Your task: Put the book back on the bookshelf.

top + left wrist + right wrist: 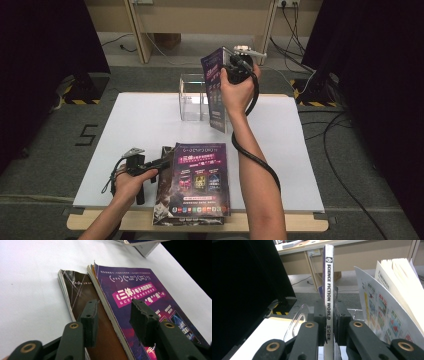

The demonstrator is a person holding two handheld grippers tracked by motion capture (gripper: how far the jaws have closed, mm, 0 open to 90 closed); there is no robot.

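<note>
My right gripper (235,70) is raised over the back of the white table (130,130) and is shut on a purple magazine (215,92). The magazine hangs upright beside a clear acrylic holder (192,97). In the right gripper view the pads (319,315) clamp its white spine (329,277), and fanned pages (397,297) spread to the right. My left gripper (162,162) lies low at the left edge of a magazine stack (200,180) near the front. Its jaws stand open (116,307) over the seam between a dark cover (80,290) and the purple top cover (140,287).
The stack overhangs the table's front wooden edge (280,222). Black curtains flank both sides. Cables (345,170) run across the grey floor at the right, and a wooden desk frame (140,35) stands behind the table.
</note>
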